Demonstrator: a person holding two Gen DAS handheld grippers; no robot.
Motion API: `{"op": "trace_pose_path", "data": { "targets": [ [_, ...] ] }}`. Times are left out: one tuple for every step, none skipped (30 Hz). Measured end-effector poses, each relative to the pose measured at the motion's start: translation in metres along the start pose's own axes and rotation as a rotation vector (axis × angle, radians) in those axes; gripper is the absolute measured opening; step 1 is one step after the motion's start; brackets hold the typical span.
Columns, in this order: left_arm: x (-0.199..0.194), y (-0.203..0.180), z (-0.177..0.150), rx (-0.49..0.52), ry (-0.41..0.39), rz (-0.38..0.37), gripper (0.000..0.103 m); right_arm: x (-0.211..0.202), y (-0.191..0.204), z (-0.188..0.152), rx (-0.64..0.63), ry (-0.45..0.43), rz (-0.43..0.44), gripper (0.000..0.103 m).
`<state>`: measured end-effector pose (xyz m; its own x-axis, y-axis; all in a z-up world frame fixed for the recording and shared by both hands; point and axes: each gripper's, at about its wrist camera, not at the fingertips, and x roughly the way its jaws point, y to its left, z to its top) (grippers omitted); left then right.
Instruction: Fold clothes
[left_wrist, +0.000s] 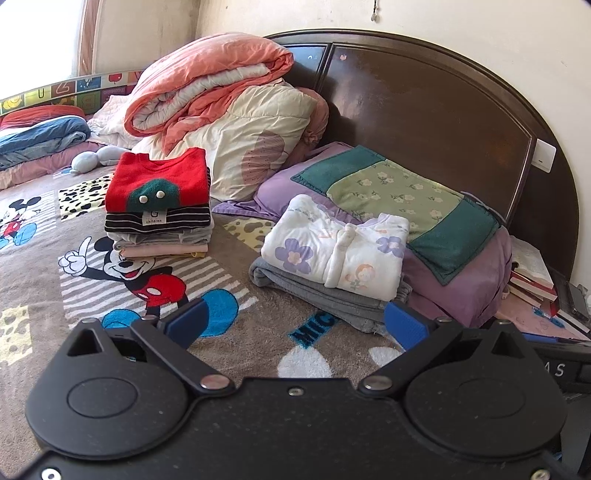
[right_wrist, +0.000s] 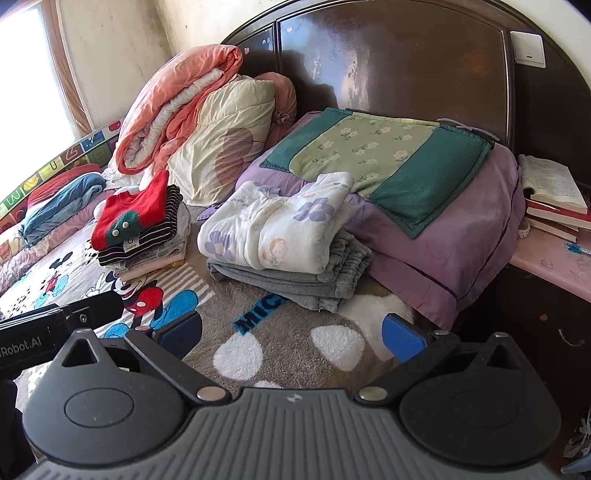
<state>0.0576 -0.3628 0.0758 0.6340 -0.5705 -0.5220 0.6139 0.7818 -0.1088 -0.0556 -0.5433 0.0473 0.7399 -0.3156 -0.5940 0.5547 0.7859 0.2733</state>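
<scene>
Left wrist: quilted floral jacket (left_wrist: 332, 247) folded atop plush grey trousers (left_wrist: 317, 291)

Bed (left_wrist: 266, 317) wearing a cartoon-mouse blanket, red-topped clothes stack (left_wrist: 159, 206) sitting on it, floral-topped grey pile (left_wrist: 332, 266) lying beside, purple pillow (left_wrist: 461, 280) resting by the headboard (left_wrist: 424, 103)

Rolled orange quilt (left_wrist: 207, 85) against dark headboard (left_wrist: 424, 103); books (right_wrist: 554, 199) beside purple pillow (right_wrist: 443, 236).

Sweater stack (left_wrist: 159, 206) left of pajama pile (left_wrist: 332, 254).
</scene>
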Motion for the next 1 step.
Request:
{"op": "trace_pose_path", "data": {
  "targets": [
    [-0.0005, 0.0003, 0.0000, -0.003, 0.001, 0.001, 0.103, -0.0006, 0.0009, -0.0002, -0.002, -0.001, 0.001, 0.103]
  ]
}}
